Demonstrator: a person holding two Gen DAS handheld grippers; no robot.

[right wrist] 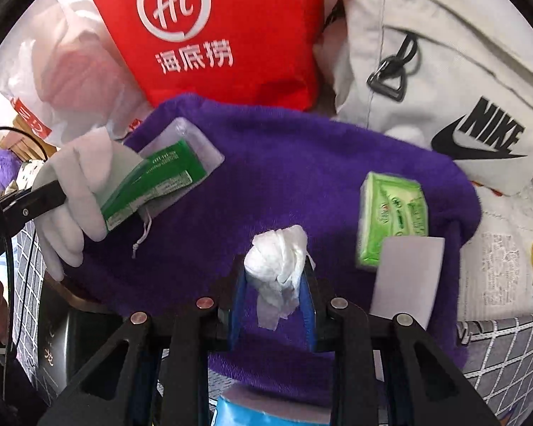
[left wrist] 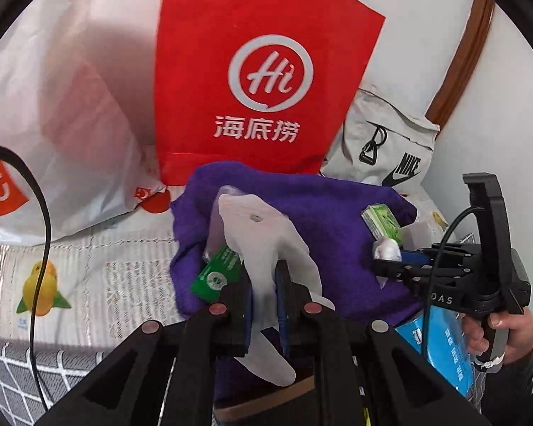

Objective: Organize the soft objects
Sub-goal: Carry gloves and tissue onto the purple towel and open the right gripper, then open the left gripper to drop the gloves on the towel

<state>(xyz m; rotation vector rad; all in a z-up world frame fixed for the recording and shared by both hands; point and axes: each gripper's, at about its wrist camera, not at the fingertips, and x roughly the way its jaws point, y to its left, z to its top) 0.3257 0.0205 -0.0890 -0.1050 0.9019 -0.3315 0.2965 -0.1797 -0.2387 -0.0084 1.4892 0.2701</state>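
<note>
A crumpled white tissue wad point(right wrist: 279, 259) sits pinched between the right gripper point(right wrist: 275, 277) jaws, above the purple towel point(right wrist: 284, 163). The left gripper point(left wrist: 264, 284) jaws are clamped on a limp white glove point(left wrist: 263, 234), beside a green packet point(left wrist: 216, 273).

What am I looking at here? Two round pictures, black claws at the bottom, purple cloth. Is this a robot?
No robot: a person holds hand-operated tongs in each hand, and each carries a wide-angle camera looking along its fingers. One picture comes from the left tongs, shut on a thin white glove. The other comes from the right tongs, shut on a crumpled white tissue. Below lies a purple towel carrying a light green tissue pack and a dark green packet. Behind stand a red bag and a grey Nike bag.
</note>
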